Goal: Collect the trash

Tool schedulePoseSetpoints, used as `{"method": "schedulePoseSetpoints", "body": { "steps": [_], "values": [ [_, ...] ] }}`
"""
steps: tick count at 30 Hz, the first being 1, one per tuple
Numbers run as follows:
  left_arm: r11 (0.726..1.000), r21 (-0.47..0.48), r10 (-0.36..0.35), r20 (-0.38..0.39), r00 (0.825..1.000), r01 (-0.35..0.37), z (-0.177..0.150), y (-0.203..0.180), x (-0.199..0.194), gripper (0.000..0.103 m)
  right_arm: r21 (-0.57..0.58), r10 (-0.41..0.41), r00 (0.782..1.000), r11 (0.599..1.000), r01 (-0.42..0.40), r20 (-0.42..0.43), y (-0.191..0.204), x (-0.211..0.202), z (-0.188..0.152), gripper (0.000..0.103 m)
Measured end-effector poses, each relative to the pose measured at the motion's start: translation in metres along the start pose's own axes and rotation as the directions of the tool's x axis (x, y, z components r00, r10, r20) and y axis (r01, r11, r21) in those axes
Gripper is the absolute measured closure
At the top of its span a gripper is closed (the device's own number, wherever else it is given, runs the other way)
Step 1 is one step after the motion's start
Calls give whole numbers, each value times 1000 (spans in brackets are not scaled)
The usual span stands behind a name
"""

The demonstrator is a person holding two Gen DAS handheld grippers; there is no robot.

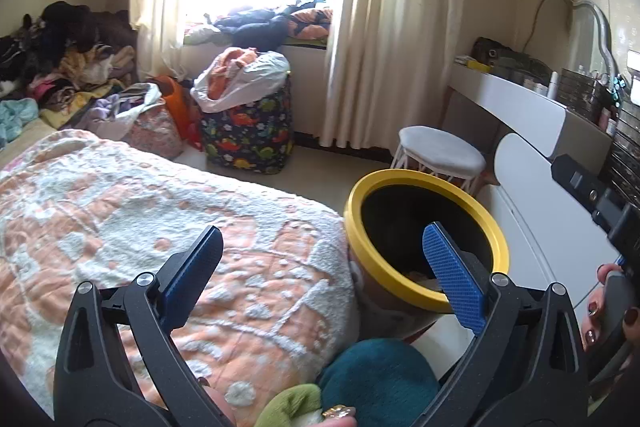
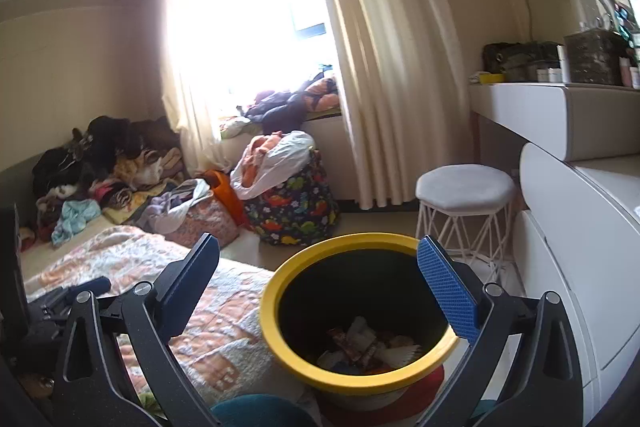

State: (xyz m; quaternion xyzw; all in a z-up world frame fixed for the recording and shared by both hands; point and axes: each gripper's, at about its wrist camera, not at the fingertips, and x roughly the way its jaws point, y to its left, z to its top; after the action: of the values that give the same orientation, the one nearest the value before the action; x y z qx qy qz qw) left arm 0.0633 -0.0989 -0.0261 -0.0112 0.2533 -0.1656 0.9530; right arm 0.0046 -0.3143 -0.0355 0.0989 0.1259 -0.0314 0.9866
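A round bin with a yellow rim (image 1: 428,183) (image 2: 280,283) stands between the bed and the white cabinet. Crumpled wrappers and paper (image 2: 366,345) lie at its bottom in the right wrist view. My left gripper (image 1: 326,269) is open above the bed's edge, its right blue pad over the bin's mouth, nothing between the fingers. My right gripper (image 2: 320,277) is open too, straddling the bin's rim from above, holding nothing. A hand (image 1: 608,311) grips the right tool at the far right of the left wrist view.
A bed with an orange and white blanket (image 1: 160,227) fills the left. Clothes heaps (image 1: 68,67), a dinosaur-print bag (image 2: 296,211) and a white stool (image 2: 466,187) stand on the floor by the curtain. A white dresser (image 2: 568,211) lines the right.
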Motion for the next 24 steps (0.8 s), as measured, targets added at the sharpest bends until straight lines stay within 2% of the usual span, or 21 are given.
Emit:
{"method": "schedulePoseSetpoints", "body": {
  "steps": [8, 24],
  "values": [
    [999, -12, 53, 37, 998, -53, -6, 11, -18, 11, -43, 34, 999, 998, -35, -7, 19, -1, -9, 7],
    [997, -17, 76, 58, 995, -75, -10, 17, -24, 11, -47, 36, 999, 998, -35, 13, 19, -2, -8, 7]
  ]
}}
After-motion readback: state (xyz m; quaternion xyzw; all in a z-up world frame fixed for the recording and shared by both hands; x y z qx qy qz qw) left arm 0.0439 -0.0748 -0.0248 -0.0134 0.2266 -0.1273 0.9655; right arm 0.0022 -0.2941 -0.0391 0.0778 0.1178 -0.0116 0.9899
